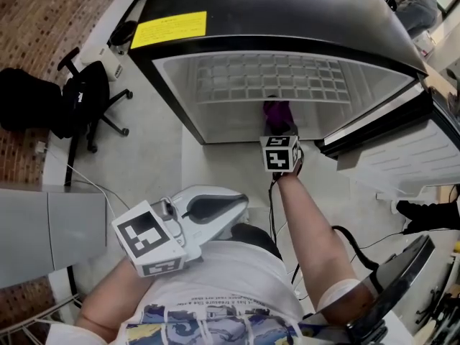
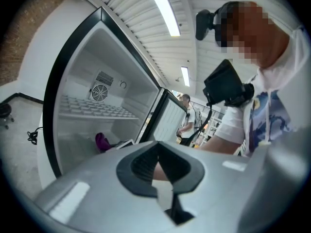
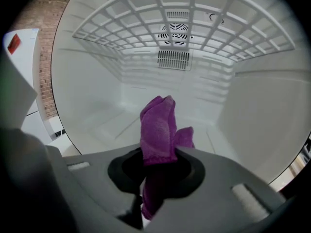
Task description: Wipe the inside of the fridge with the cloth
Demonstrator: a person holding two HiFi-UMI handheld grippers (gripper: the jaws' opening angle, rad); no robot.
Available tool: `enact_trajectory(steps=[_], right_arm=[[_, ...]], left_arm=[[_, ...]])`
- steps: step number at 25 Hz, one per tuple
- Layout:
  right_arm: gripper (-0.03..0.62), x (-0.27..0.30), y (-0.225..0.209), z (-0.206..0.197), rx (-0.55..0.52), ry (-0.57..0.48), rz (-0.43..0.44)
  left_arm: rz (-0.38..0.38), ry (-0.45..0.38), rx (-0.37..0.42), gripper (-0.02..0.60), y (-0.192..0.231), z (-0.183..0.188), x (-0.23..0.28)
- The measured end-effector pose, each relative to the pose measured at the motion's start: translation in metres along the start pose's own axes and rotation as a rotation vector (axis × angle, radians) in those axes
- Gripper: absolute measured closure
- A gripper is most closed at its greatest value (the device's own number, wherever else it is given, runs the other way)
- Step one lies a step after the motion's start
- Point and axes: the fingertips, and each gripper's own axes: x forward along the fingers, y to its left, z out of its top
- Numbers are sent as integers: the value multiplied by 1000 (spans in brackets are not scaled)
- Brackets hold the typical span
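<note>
Right arm stretched forward, right tool (image 3: 156, 166) clamped on cloth (image 3: 158, 125). Left arm bent, left tool (image 1: 215, 208) near torso, jaws together, empty.

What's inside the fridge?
A white grid shelf, a fan vent on the back wall, and the purple cloth pinched in the right gripper. No food shows. The gripper covers part of the fridge floor, so that bit can't be seen.

The cloth (image 3: 158, 127), centre of the right gripper view, is purple, soft and nappy, with a stitched hem. The fridge (image 3: 92, 89) lining around it is smooth, faintly glossy white plastic, like the grid shelf (image 3: 160, 30) at the top. In the head view's upper left, the brick wall (image 1: 43, 27) looks rough and matt.
</note>
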Motion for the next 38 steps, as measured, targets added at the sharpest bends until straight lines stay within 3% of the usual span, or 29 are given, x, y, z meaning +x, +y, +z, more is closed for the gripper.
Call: enact_trajectory(steps=[11, 26, 38], right_arm=[[540, 2, 61, 14, 3, -13, 92], [540, 2, 144, 31, 96, -41, 302], [540, -9, 173, 34, 184, -56, 445]], left_arm=[[45, -22, -13, 574, -1, -6, -22], [89, -45, -18, 574, -2, -12, -48], [70, -29, -3, 574, -8, -15, -65]])
